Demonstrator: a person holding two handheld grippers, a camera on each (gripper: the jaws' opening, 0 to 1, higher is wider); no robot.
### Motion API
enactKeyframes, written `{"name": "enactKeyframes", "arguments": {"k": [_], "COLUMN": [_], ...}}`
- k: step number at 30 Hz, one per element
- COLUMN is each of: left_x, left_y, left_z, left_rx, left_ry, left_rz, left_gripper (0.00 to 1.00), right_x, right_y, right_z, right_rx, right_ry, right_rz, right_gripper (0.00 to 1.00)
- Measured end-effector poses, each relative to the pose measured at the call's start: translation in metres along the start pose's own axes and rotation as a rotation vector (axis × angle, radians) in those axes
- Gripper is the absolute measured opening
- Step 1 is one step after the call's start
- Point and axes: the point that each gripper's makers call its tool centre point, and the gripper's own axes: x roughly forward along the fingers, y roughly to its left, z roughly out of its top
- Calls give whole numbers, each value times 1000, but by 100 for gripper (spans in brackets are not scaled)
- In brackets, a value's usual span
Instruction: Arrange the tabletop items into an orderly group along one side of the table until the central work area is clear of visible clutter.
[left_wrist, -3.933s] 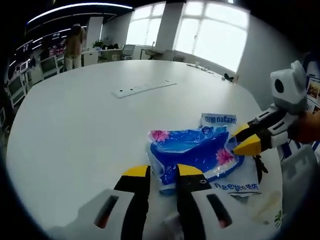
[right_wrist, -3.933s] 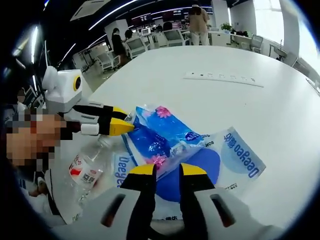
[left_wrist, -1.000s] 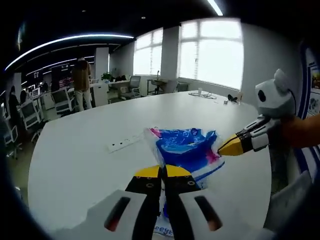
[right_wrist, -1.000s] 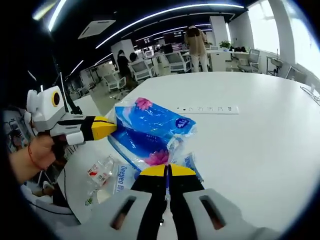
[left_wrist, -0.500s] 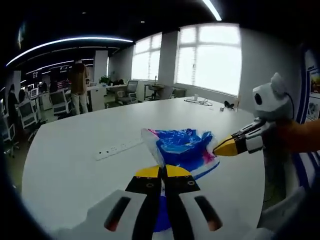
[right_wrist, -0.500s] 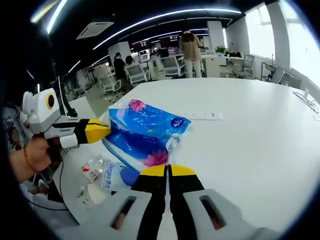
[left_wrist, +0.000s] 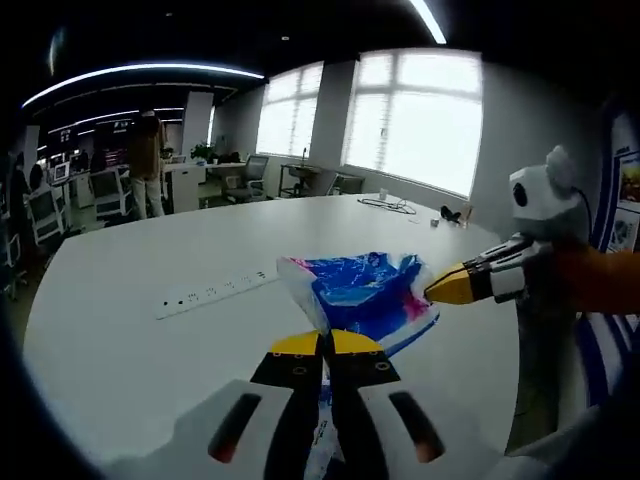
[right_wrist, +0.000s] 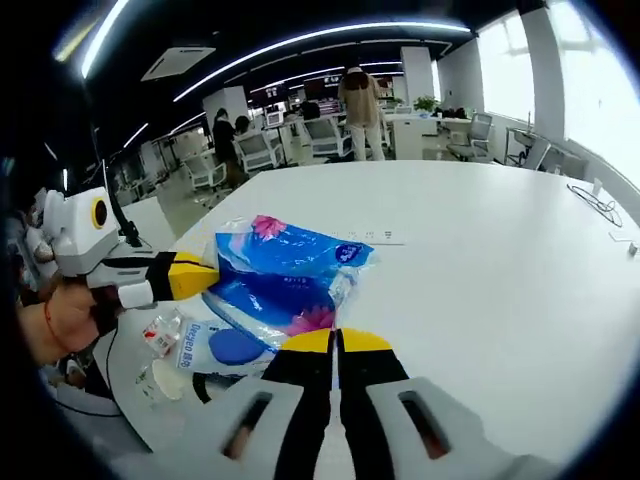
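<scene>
A blue tissue pack (left_wrist: 360, 292) with pink flowers hangs above the white table (left_wrist: 120, 340), stretched between both grippers. My left gripper (left_wrist: 325, 343) is shut on the pack's near plastic edge. My right gripper (left_wrist: 450, 289) comes in from the right, its yellow tips pinching the pack's far corner. In the right gripper view the same pack (right_wrist: 285, 278) sits just ahead of my shut right gripper (right_wrist: 337, 342), with the left gripper (right_wrist: 197, 276) gripping its left end. A white and blue Deeyeo pack (right_wrist: 215, 347) and a small water bottle (right_wrist: 160, 335) lie on the table below.
A white power strip (left_wrist: 210, 290) lies flat near the table's middle, also seen as a thin power strip (right_wrist: 378, 238) beyond the pack. Cables (left_wrist: 385, 207) lie at the table's far end. People, desks and chairs stand in the background (right_wrist: 360, 95).
About four seconds ago both grippers were open beside the pack lying on the table. They have since shut on it and raised it, and over the last second it stays held aloft.
</scene>
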Motion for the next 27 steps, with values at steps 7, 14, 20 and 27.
{"name": "enactKeyframes", "arguments": {"k": [7,14,20,27], "left_x": [26,47,62,79], "left_y": [-15,-26,-31,-36], "left_z": [-5,-11,-17,-27], "left_rx": [-21,-46,-69,-118], "left_ry": [27,43,60,82], "left_rz": [7,16,21,37], "left_gripper": [0,0,0,0], "right_x": [-1,3,9,16], "right_y": [-29,-53,-71,-89], "right_z": [-1,-8,-15,-22], "right_rx": [-11,-13,-6,-9], "right_ry": [9,26,41,62], "right_rz": [-24,-41,-52,-60], "right_gripper": [0,0,0,0]}}
